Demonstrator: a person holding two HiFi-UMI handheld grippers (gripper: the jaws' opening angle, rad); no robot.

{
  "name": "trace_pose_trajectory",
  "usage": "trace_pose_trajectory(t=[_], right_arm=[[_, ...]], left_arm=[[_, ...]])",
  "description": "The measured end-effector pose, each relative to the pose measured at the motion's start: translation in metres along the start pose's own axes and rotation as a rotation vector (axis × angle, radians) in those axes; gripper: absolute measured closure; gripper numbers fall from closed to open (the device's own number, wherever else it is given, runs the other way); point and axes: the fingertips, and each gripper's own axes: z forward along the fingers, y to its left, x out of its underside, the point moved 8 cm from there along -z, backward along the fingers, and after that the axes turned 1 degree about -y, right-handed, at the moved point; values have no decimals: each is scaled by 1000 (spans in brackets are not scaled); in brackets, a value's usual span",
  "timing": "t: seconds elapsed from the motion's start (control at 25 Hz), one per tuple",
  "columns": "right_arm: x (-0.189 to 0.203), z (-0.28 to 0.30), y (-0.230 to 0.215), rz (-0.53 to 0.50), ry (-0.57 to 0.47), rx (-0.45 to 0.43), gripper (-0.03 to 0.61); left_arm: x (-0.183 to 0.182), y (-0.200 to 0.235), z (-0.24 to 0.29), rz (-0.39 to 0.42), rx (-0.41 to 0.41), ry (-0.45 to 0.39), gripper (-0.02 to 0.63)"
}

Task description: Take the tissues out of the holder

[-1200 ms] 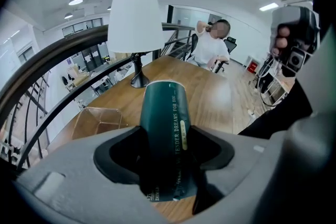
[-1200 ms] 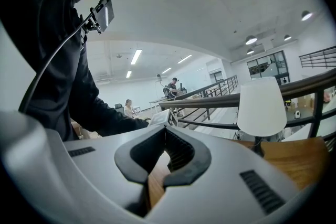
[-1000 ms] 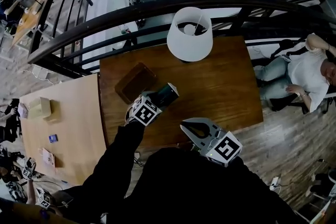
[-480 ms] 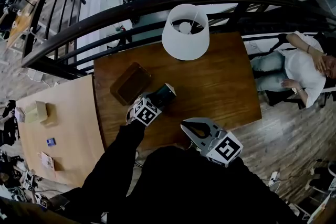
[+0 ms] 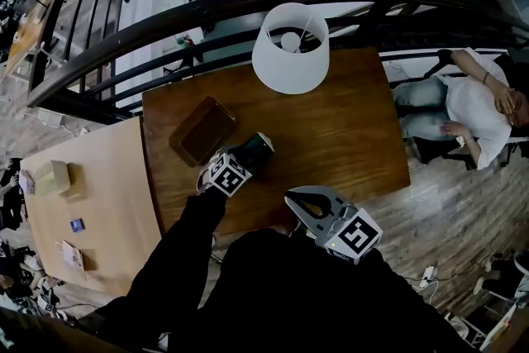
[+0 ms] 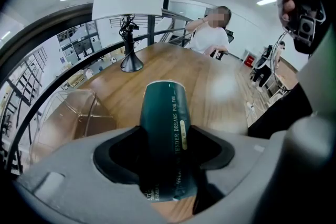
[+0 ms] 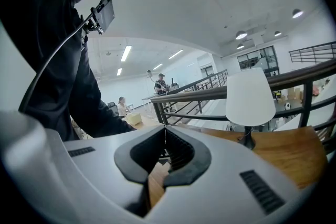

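A dark green tissue pack [image 5: 256, 150] with gold print is clamped between the jaws of my left gripper [image 5: 248, 155], over the front left of the brown wooden table [image 5: 347, 136]. In the left gripper view the pack [image 6: 164, 128] sticks out past the pads, far end toward the lamp. The clear holder [image 5: 202, 130] stands just left of it, and in the left gripper view the holder [image 6: 79, 113] looks empty. My right gripper [image 5: 307, 198] hangs at the table's near edge, and in the right gripper view the right gripper [image 7: 164, 129] is shut on nothing.
A white-shaded lamp [image 5: 289, 45] stands at the back middle of the table. A dark curved railing [image 5: 248, 4] runs behind it. A person [image 5: 471, 107] sits past the table's right side. A pale wooden table [image 5: 91, 202] with small items adjoins on the left.
My left gripper with the tissue pack has sunk a little toward the table beside the holder. The right gripper has stayed in place.
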Motion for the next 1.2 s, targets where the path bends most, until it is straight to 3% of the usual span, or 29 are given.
trace_pose_trajectory(t=[0.68, 1.0, 1.2], right_arm=[[1, 9, -3, 6, 14, 1, 572], [-1, 10, -5, -7, 13, -16, 572], [-5, 12, -7, -17, 13, -37, 572]], left_arm=[[7, 6, 5, -63, 53, -14, 311], [-7, 13, -21, -107, 1, -154, 311], [-28, 13, -69, -195, -54, -353, 311]])
